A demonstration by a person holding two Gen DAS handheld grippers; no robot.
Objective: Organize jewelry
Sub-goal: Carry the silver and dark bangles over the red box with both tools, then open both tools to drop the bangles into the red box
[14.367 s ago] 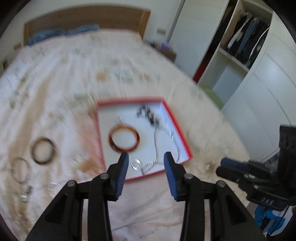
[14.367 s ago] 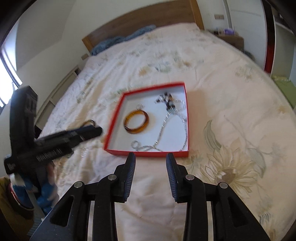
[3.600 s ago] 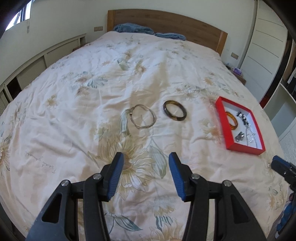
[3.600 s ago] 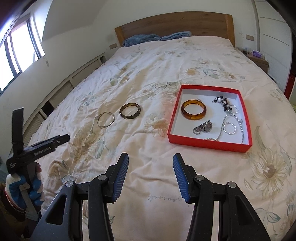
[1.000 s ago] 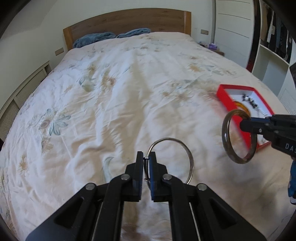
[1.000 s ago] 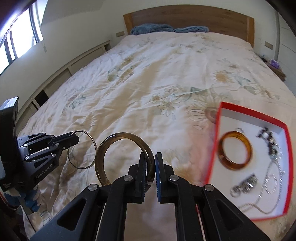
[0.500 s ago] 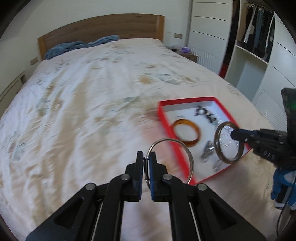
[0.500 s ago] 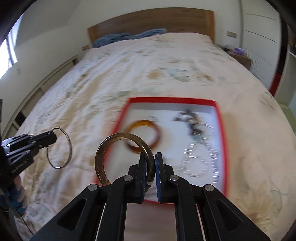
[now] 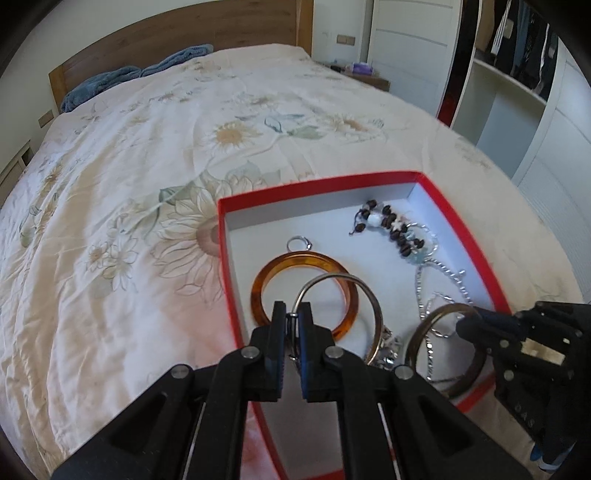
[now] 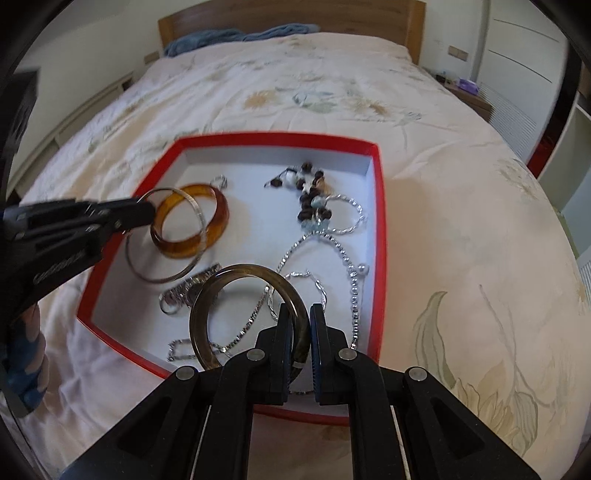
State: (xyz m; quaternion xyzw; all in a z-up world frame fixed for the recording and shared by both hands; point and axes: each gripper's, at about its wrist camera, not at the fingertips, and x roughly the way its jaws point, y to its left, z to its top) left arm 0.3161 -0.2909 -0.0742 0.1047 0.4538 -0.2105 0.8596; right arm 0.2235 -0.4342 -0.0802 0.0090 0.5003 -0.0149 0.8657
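My left gripper is shut on a thin silver bangle and holds it over the near left part of the red jewelry box. My right gripper is shut on a dark olive bangle over the box's near edge. In the box lie an amber bangle, a small ring, a beaded bracelet, silver chains and a watch-like piece. The silver bangle and left gripper show in the right wrist view; the dark bangle and right gripper show in the left wrist view.
The box rests on a flowered bedspread. A wooden headboard with blue towels stands at the far end. A wardrobe with shelves and a bedside table stand at the right.
Both grippers have moved closer to the red box and lower over it, each still holding its bangle. The box now fills the middle of both views.
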